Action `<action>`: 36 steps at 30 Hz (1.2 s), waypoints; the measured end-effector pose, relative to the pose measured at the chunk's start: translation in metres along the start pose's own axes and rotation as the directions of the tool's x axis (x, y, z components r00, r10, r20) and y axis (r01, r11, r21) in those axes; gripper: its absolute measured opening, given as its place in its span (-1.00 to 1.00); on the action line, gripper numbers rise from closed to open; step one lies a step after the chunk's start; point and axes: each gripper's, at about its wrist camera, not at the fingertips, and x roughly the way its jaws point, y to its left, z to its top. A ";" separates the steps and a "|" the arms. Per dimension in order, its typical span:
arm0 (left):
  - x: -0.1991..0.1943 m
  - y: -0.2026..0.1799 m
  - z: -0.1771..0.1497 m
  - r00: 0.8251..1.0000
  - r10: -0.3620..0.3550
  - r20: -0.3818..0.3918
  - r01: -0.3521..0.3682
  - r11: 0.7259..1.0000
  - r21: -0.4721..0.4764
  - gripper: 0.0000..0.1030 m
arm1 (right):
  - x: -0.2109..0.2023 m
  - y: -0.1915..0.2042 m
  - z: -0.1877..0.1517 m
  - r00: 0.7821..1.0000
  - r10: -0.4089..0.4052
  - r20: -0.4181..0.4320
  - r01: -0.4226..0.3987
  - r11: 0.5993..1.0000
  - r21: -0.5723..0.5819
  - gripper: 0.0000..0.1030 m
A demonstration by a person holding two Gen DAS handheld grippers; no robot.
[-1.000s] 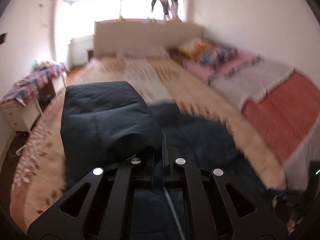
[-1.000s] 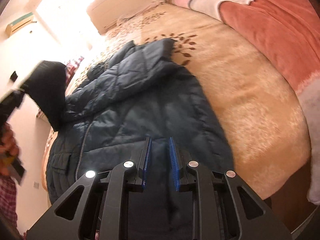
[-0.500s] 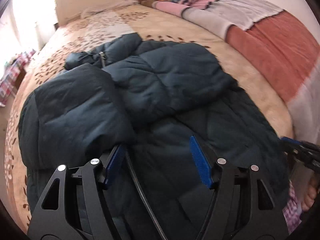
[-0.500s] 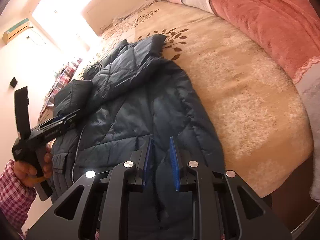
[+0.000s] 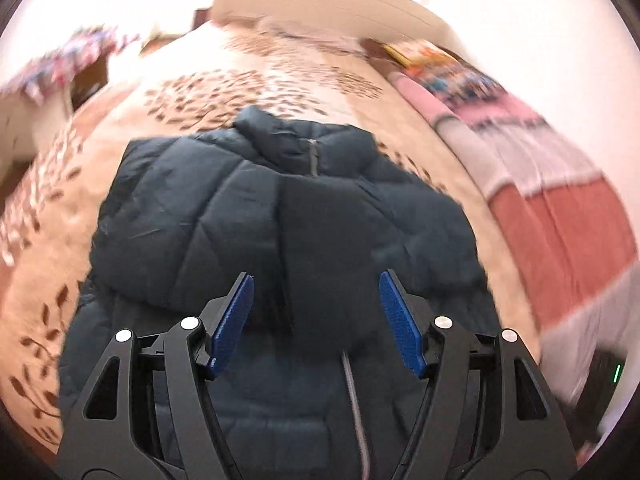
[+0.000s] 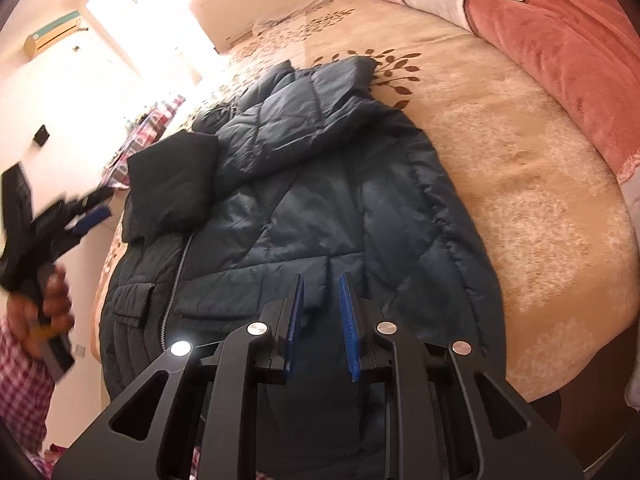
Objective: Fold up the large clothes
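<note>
Navy quilted jacket [image 6: 304,208] lies flat on the bed [image 6: 520,184], both sleeves folded over its chest; left claw [image 5: 316,316] gapes wide and empty, right claw [image 6: 320,316] stands narrowly parted above the hem, gripping nothing. Puffy sleeves may spring back open

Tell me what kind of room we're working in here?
A bedroom, most likely: the jacket lies on a wide bed with a leaf-patterned cover, folded blankets along one side, and an air conditioner on the wall.
</note>
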 end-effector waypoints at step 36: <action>-0.035 0.006 -0.074 0.952 0.286 -0.113 -0.262 0.947 0.187 0.31 | 0.073 0.093 0.075 0.994 0.106 -0.035 -0.109 0.989 -0.099 -0.57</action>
